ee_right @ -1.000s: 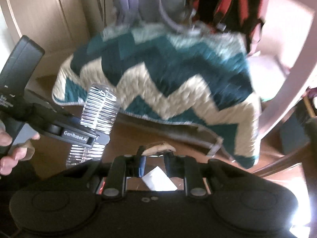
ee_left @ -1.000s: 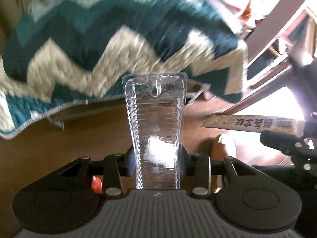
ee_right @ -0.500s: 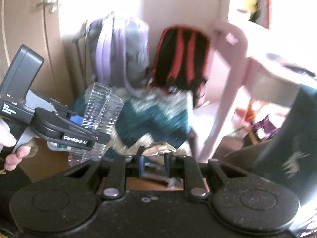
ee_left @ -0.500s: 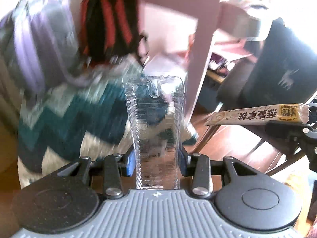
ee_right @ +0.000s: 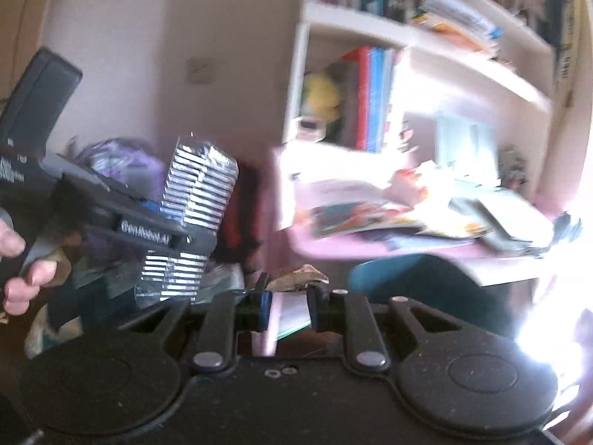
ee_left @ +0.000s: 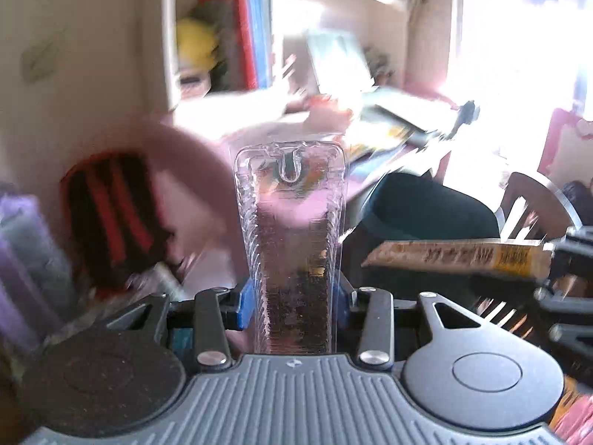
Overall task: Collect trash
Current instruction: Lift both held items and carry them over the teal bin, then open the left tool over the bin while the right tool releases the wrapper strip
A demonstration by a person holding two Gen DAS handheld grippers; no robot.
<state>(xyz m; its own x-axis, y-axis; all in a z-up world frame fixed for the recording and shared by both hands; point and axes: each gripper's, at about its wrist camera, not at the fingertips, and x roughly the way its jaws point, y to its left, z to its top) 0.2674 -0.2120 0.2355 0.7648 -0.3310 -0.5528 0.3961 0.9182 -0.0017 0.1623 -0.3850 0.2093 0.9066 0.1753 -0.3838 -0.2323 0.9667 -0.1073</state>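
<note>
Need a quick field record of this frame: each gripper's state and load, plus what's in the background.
left gripper: shut on clear plastic blister pack, pack sticks out forward between the fingers
right gripper: shut on snack wrapper, yellow-brown with print, stretched sideways in the left view
person's hand: on the left gripper's handle
background: pink desk piled with papers, white bookshelf with books, red-and-black backpack
image quality: motion blur in both views
</note>
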